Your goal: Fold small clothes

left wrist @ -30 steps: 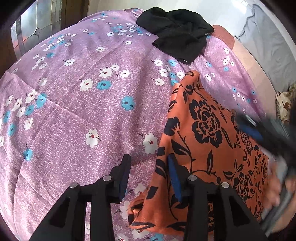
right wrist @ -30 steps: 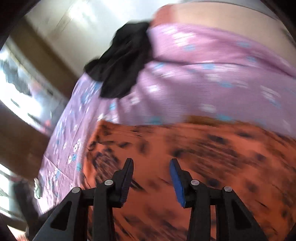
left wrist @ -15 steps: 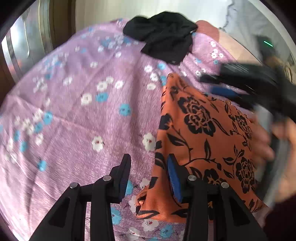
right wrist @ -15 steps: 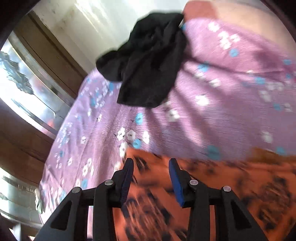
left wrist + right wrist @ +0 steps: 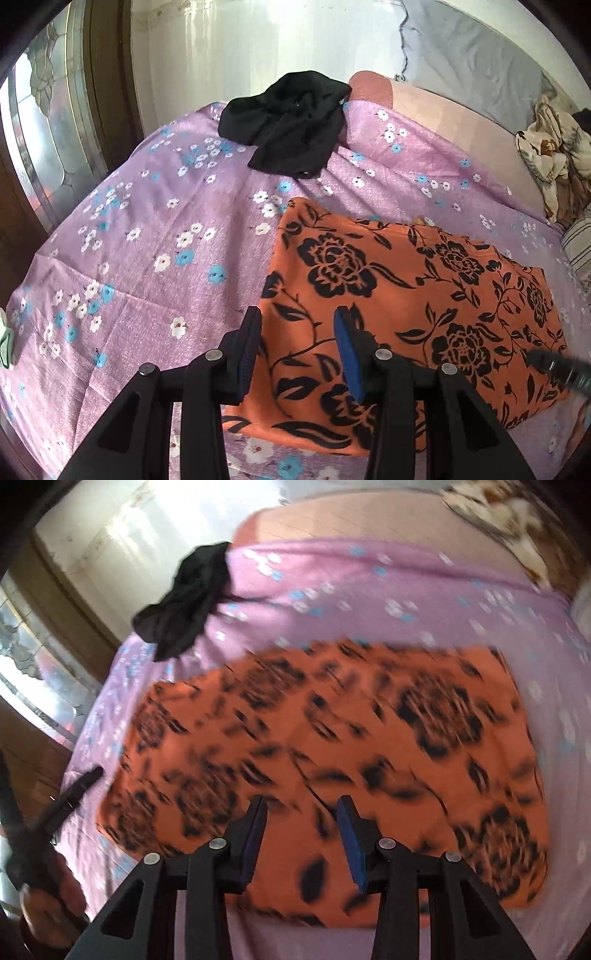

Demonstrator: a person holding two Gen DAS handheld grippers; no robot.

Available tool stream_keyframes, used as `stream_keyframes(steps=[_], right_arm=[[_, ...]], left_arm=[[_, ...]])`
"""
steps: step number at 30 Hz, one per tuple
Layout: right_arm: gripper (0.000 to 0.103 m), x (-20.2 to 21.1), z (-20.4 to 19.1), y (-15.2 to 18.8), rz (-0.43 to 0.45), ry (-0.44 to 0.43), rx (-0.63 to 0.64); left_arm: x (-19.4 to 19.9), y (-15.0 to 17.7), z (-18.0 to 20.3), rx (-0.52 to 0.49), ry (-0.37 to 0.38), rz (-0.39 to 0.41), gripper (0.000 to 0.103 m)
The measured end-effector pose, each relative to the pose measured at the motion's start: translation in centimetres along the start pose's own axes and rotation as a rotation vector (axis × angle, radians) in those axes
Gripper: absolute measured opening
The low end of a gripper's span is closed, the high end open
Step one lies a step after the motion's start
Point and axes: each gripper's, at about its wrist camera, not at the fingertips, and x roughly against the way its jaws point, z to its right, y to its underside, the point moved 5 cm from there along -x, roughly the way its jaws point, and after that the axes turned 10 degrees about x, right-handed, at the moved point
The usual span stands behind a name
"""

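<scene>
An orange cloth with black flowers [image 5: 406,295] lies folded into a flat rectangle on the purple flowered bedsheet [image 5: 147,229]. My left gripper [image 5: 297,317] hovers over its left edge, open, with nothing between the fingers. In the blurred right wrist view the same orange cloth [image 5: 332,746] fills the middle, and my right gripper [image 5: 301,805] hangs open above its near part, holding nothing. A crumpled black garment [image 5: 291,122] lies at the far end of the sheet, also visible as the black garment [image 5: 188,602] at upper left in the right wrist view.
A wooden window frame with patterned glass [image 5: 44,147] stands at the left. Bare pinkish mattress [image 5: 443,110] shows beyond the sheet, with a grey cloth [image 5: 480,55] and a brown-and-cream bundle [image 5: 550,147] at far right. A hand [image 5: 48,897] holds the left gripper's handle.
Both grippers pulled back and up from the orange cloth, which now lies flat and released. The right gripper swung back over the cloth's middle; its view is still blurred.
</scene>
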Motion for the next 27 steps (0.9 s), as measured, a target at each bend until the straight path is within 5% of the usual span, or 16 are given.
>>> stream_keyframes(steps=[4,11,15,19,27], right_arm=[[0.043,-2.3,2.4,3.1,-0.116,-0.032,-0.079],[0.043,1.3,6.3,0.8,0.024,0.029,-0.132],[0.043,-0.1,10.5,1.3,-0.023,0.068,-0.248],[0.044,-1.0,10.2,0.9,-0.062,0.079,-0.235],[0.044,1.2,11.6,-0.6,0.072,0.100,-0.317]], left_arm=[[-0.3,0.0,0.9,-0.013,-0.011,0.007,0.043],[-1.2,0.1,1.9,-0.025,-0.027,0.009,0.043],[-1.5,0.2,2.4,-0.050,-0.039,0.012,0.043],[-1.6,0.3,2.7,-0.057,-0.041,0.012,0.043],[-2.1,1.1,3.1,-0.091,-0.049,0.000,0.043]])
